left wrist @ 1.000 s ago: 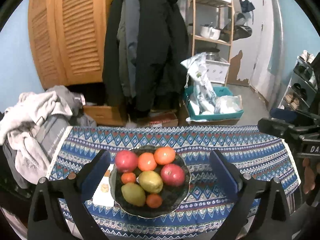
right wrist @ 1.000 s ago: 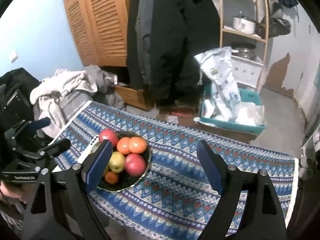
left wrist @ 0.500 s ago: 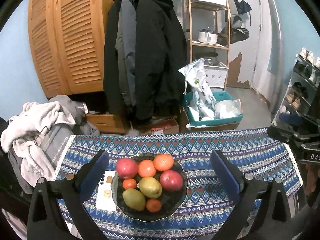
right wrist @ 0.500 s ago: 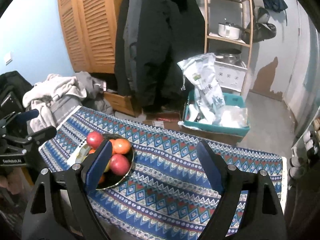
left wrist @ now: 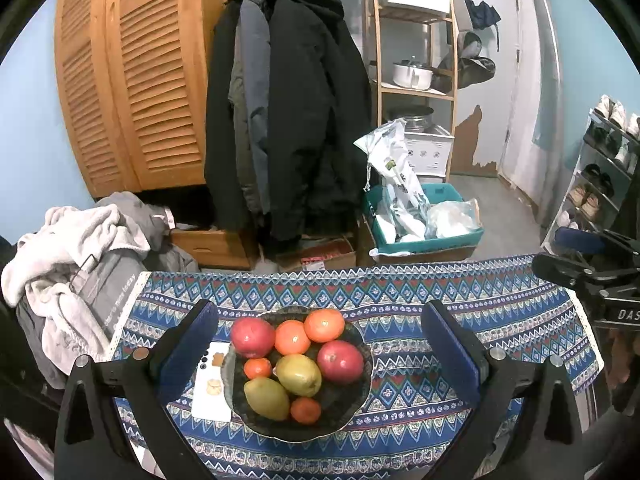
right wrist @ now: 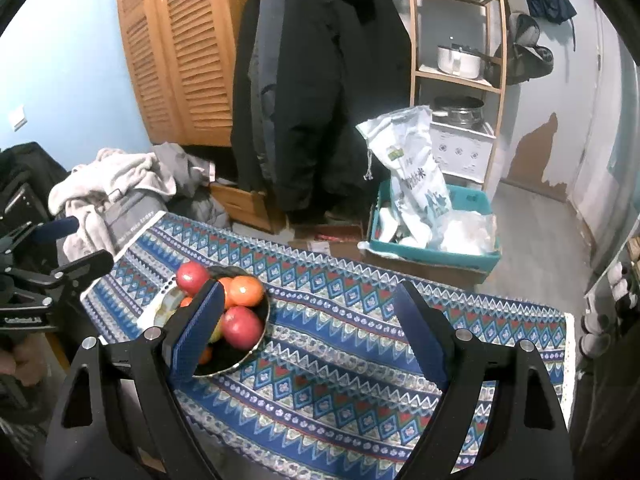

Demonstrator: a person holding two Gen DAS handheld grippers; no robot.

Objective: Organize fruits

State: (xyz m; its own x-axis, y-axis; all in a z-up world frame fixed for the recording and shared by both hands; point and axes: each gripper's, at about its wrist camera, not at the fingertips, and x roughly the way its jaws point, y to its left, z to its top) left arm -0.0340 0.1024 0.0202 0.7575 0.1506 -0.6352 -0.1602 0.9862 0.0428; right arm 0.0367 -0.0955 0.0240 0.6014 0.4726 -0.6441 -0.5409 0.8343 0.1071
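Note:
A dark bowl [left wrist: 352,412] sits on the patterned blue tablecloth [left wrist: 400,292]. It holds two red apples [left wrist: 253,337], two yellow-green pears [left wrist: 299,374], two larger oranges [left wrist: 324,325] and two small tangerines [left wrist: 305,409]. My left gripper [left wrist: 318,346] is open and empty, held above the bowl with its jaws either side. My right gripper [right wrist: 310,322] is open and empty over the cloth, right of the bowl [right wrist: 256,340]; its left finger [right wrist: 198,330] hides part of the fruit. Each gripper shows at the edge of the other's view.
A white phone [left wrist: 212,380] lies on the cloth left of the bowl. Beyond the table are a heap of clothes [left wrist: 76,264], hanging dark coats [left wrist: 288,120], a teal crate with bags [left wrist: 420,216], a wooden shelf [left wrist: 416,92] and a shoe rack [left wrist: 600,168].
Both grippers have risen and tilted up, so the table and bowl sit lower in both views. The right gripper drifted right, its left finger now covering part of the bowl. Both stay open.

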